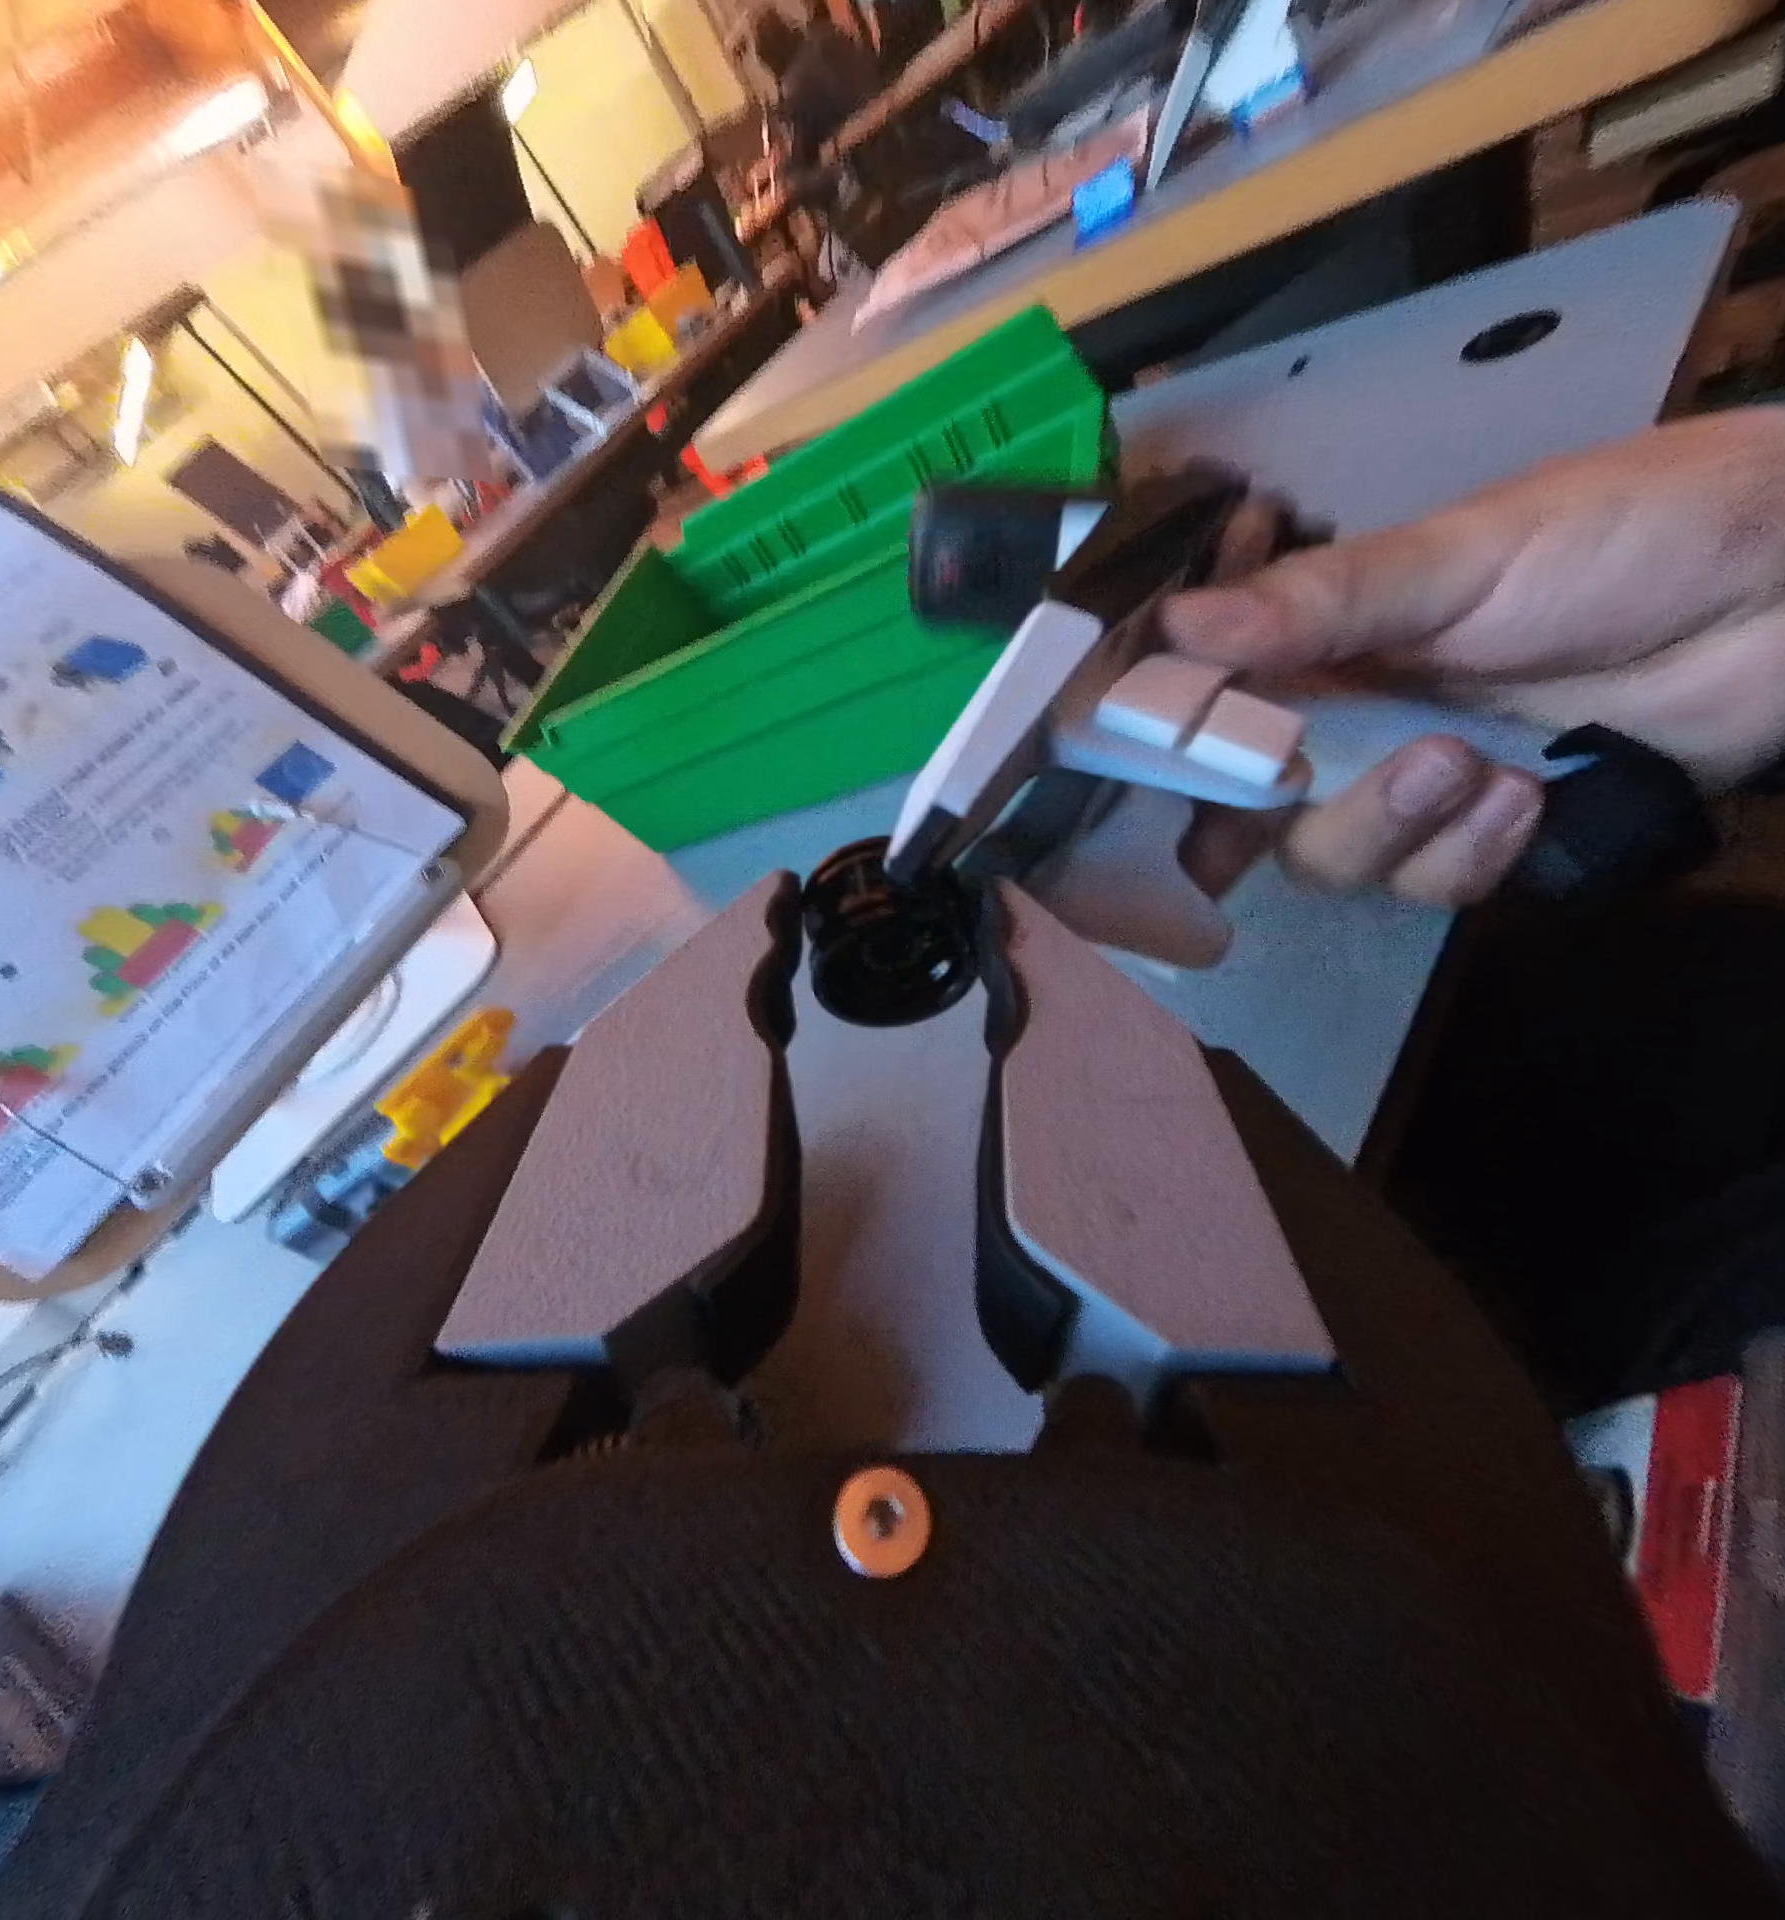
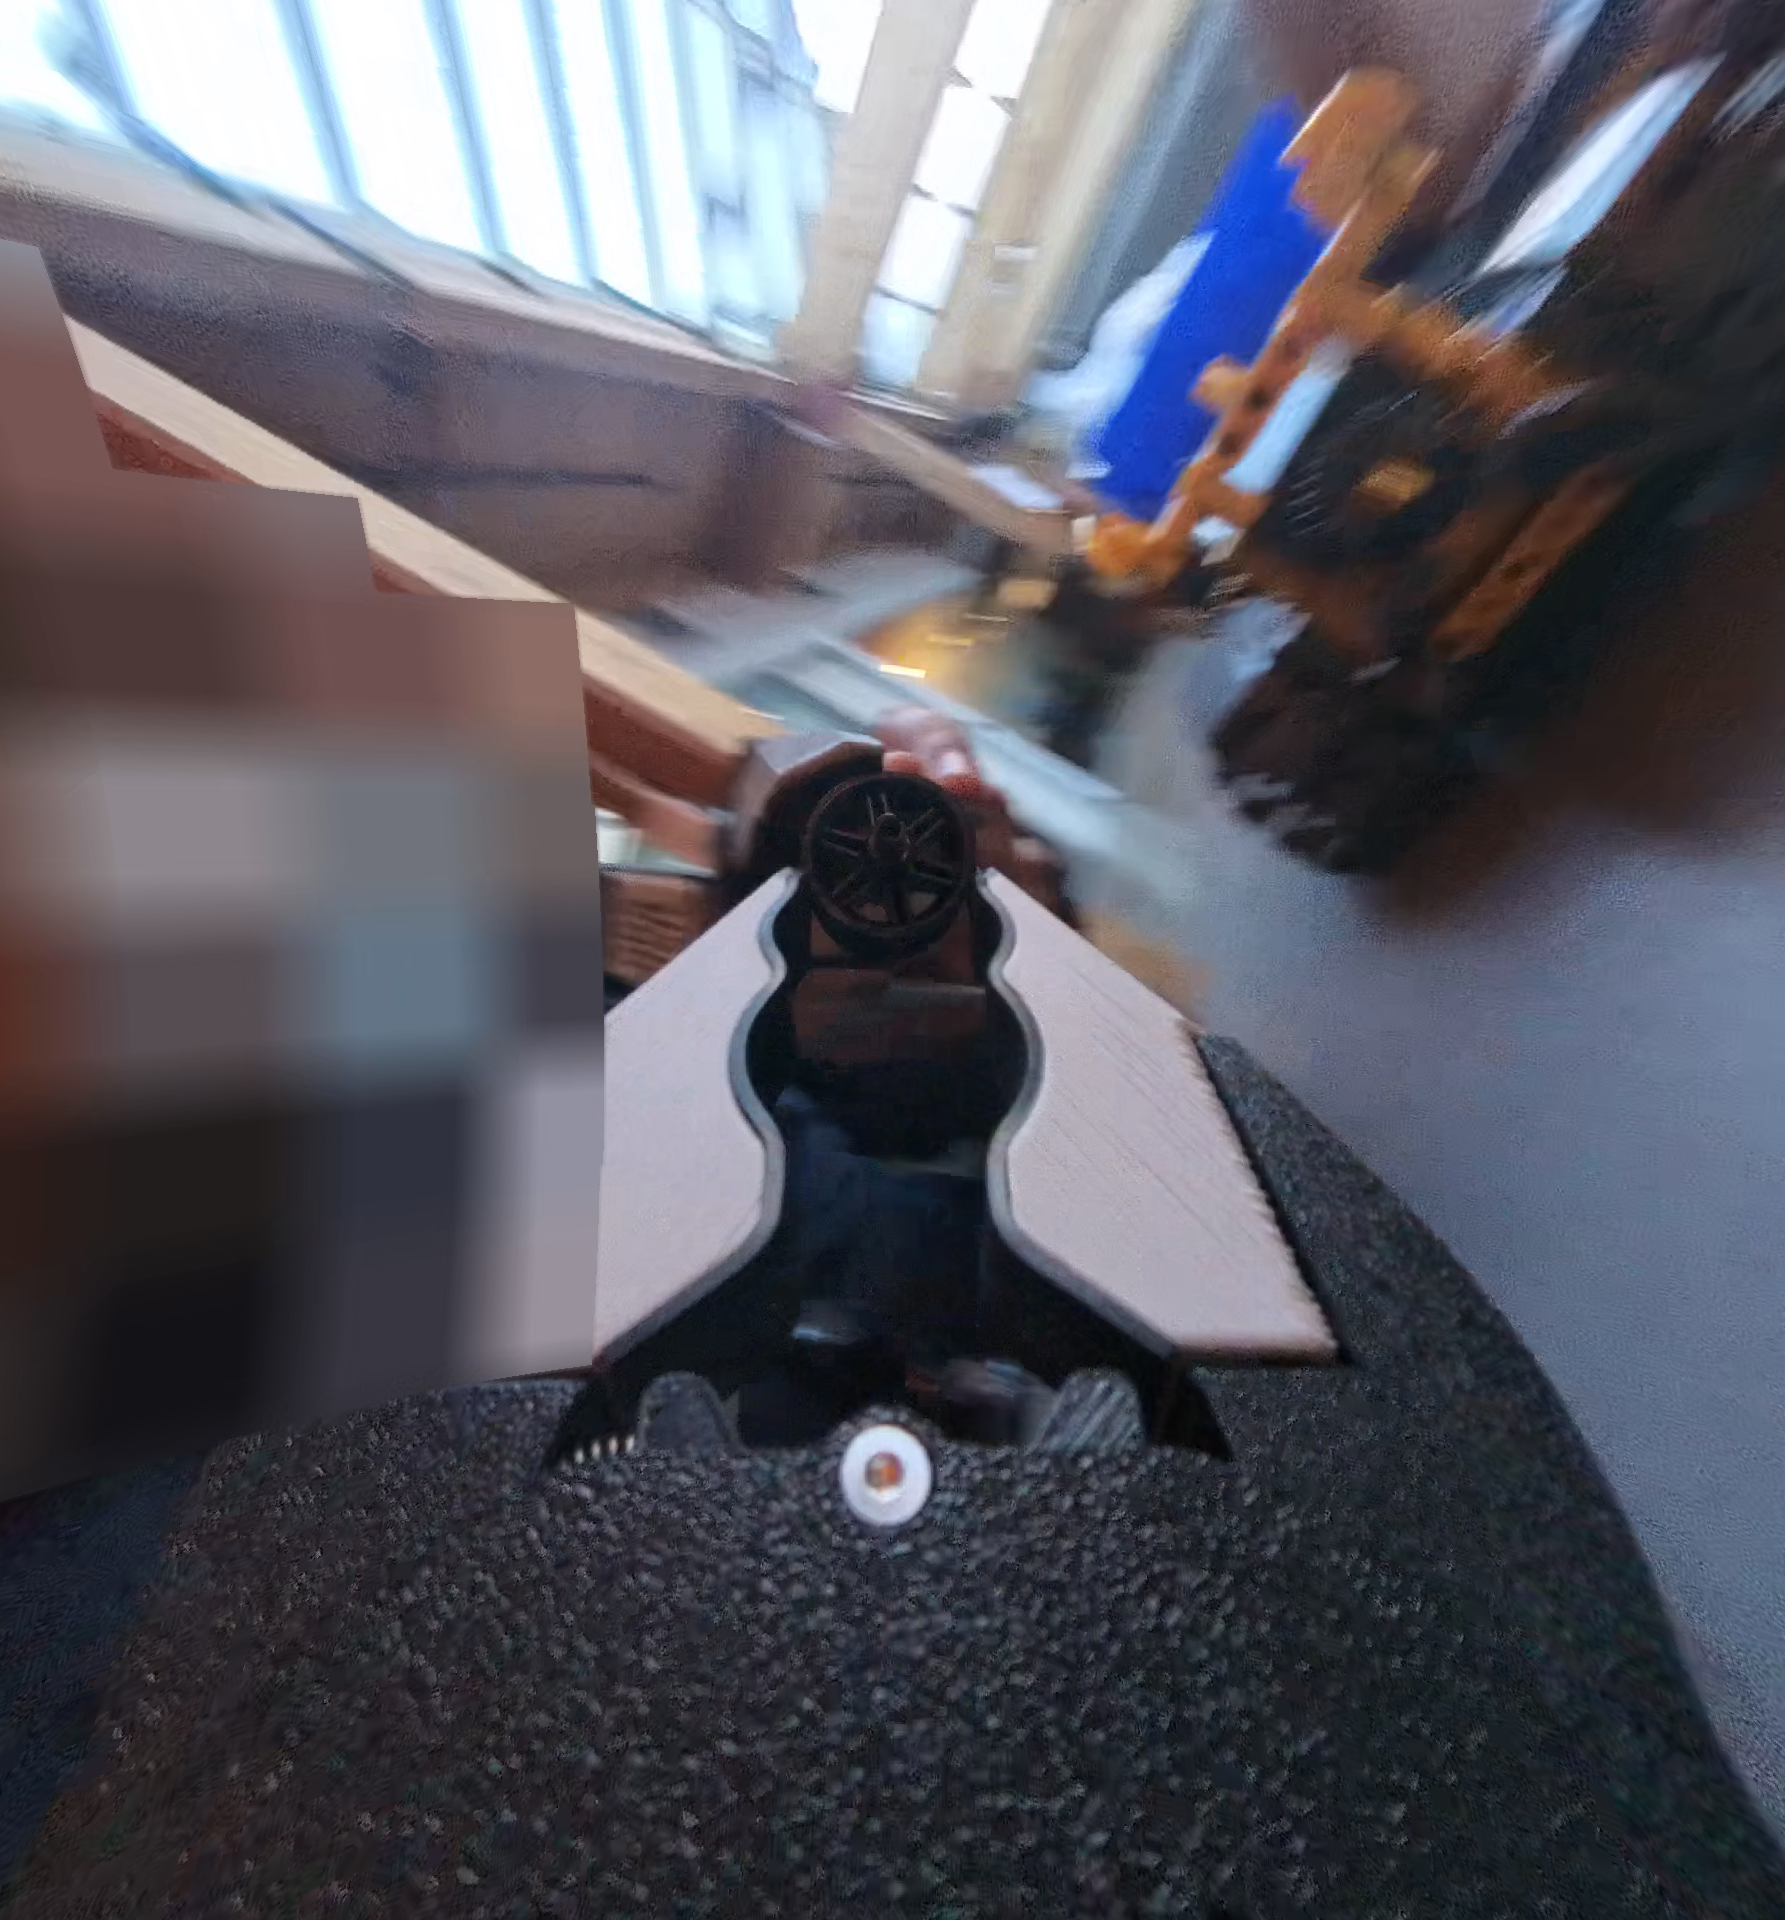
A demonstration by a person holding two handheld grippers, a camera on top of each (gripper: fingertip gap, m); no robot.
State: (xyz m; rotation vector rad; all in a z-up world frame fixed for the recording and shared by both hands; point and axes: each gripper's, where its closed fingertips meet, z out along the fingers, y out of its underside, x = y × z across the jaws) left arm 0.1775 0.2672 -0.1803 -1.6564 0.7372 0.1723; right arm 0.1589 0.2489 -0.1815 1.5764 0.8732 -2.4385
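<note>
Left wrist view: my left tongs (image 1: 890, 940) close on a small black spoked wheel (image 1: 888, 951), pinched between the notched tips of the two tan fingers (image 1: 659, 1122) just above the grey table (image 1: 1283, 997). From the right, a bare hand (image 1: 1553, 644) brings in my right tongs (image 1: 945, 847), angled down so their tips touch the top of the same wheel — whether they actually pinch it, I cannot tell from this side. A green plastic bin (image 1: 826, 644) stands on the table just behind the wheel. At the left leans an instruction sheet (image 1: 129, 831) with pictures of coloured brick models, mounted on a brown board; below its lower edge lies a yellow brick piece (image 1: 446, 1091). Behind the hand, a pale grey panel (image 1: 1470, 353) with a round dark hole stands against the next bench. The background is badly blurred.

Right wrist view: my right tongs (image 2: 888, 883) are narrow, their wavy-edged fingertips (image 2: 1096, 1132) set at either side of the black spoked wheel (image 2: 886, 868), which faces the camera hub-on. Directly behind it sits the dark body of my left tongs (image 2: 805, 779) with a fingertip of the person's hand visible above — the wheel is caught between both tools. At the upper right, a yellow-and-black brick-built vehicle (image 2: 1407, 488) smears across the grey table (image 2: 1542, 1039), a blue shape beside it. Bright windows (image 2: 431, 125) fill the top.
</note>
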